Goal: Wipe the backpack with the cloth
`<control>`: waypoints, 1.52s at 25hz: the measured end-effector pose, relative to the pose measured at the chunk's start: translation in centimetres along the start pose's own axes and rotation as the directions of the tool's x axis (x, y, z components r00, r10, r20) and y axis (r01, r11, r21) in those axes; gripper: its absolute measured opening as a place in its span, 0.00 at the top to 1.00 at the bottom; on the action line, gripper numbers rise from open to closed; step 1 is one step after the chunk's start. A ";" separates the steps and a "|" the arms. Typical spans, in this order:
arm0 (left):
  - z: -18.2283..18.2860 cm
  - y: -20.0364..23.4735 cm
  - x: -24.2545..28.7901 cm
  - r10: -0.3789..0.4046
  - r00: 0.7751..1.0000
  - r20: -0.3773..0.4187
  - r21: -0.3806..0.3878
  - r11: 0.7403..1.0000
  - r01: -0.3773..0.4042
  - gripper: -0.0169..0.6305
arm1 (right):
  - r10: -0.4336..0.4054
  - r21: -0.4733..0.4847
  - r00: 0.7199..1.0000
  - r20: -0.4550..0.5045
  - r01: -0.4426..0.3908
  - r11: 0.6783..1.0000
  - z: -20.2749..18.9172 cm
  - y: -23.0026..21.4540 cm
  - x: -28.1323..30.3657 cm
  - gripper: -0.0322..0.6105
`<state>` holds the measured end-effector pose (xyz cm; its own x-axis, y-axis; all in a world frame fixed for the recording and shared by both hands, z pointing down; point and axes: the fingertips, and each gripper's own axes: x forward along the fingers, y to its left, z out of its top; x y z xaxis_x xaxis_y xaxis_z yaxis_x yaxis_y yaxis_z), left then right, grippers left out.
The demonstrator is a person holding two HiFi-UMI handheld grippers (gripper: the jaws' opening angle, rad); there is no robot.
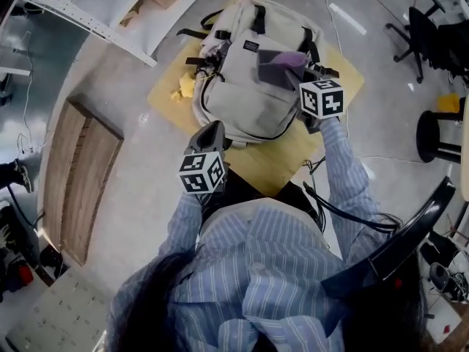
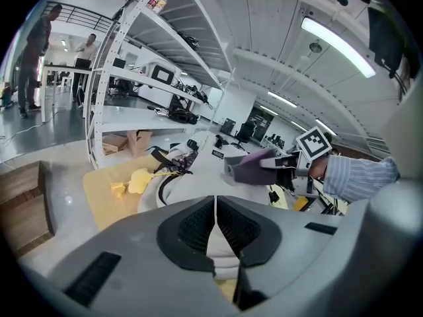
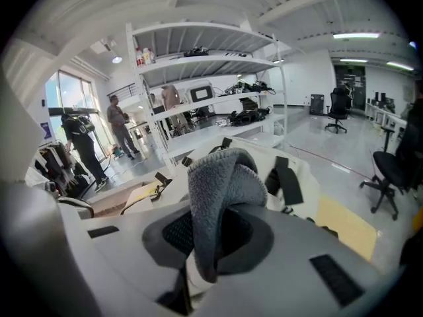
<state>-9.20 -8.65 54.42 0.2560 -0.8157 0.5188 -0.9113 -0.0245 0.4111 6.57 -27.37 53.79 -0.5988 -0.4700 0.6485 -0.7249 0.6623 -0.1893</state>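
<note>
A beige backpack (image 1: 249, 94) with black straps lies flat on a yellow board (image 1: 256, 169). My right gripper (image 1: 300, 79) is over its upper right part, shut on a grey-purple cloth (image 1: 277, 68) that rests on the front pocket. In the right gripper view the cloth (image 3: 221, 183) bulges out of the right gripper (image 3: 213, 233), with the backpack (image 3: 307, 183) behind. My left gripper (image 1: 211, 129) is at the bag's near edge. In the left gripper view its jaws (image 2: 215, 207) are shut on beige backpack fabric; beyond lie the backpack (image 2: 198, 167) and the cloth (image 2: 248, 167).
A yellow soft charm (image 1: 185, 86) hangs at the bag's left side. A white shelf rack (image 1: 88, 20) stands at the far left, and a wooden panel (image 1: 73, 182) lies on the floor. Office chairs (image 1: 429, 35) and a stool (image 1: 440, 134) are to the right. People stand far off.
</note>
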 end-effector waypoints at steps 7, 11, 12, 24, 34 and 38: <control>-0.2 -1.7 0.8 -0.048 0.998 -0.026 0.040 0.998 0.049 0.95 | -0.102 0.129 0.995 0.000 0.102 0.986 -5.3 -5.0 -6.8 0.89; -0.2 -3.0 1.2 -0.080 0.996 -0.040 0.063 0.995 0.082 0.95 | -0.157 0.179 0.987 -0.028 0.159 0.971 -8.1 -7.2 -9.5 0.89; -0.2 -3.3 1.3 -0.088 0.995 -0.042 0.068 0.994 0.090 0.95 | -0.168 0.186 0.985 -0.035 0.171 0.967 -8.7 -7.6 -9.9 0.89; -0.1 -4.5 2.1 -0.127 0.990 -0.059 0.084 0.988 0.132 0.95 | -0.049 0.035 0.992 0.114 0.046 0.998 1.6 -2.5 -10.2 0.89; 0.5 -1.8 1.5 -0.068 0.997 -0.023 0.034 0.997 0.069 0.95 | 0.141 -0.121 0.982 0.128 -0.126 0.985 12.0 5.8 2.6 0.89; -0.1 0.1 0.7 -0.022 0.999 -0.026 0.006 1.000 0.022 0.95 | 0.173 -0.111 0.978 0.117 -0.160 0.981 13.5 8.3 7.1 0.89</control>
<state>-9.06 -9.12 54.88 0.2839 -0.7999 0.5288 -0.9074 -0.0459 0.4178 -8.26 -33.09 46.87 -0.7508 -0.4137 0.5149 -0.5776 0.7894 -0.2080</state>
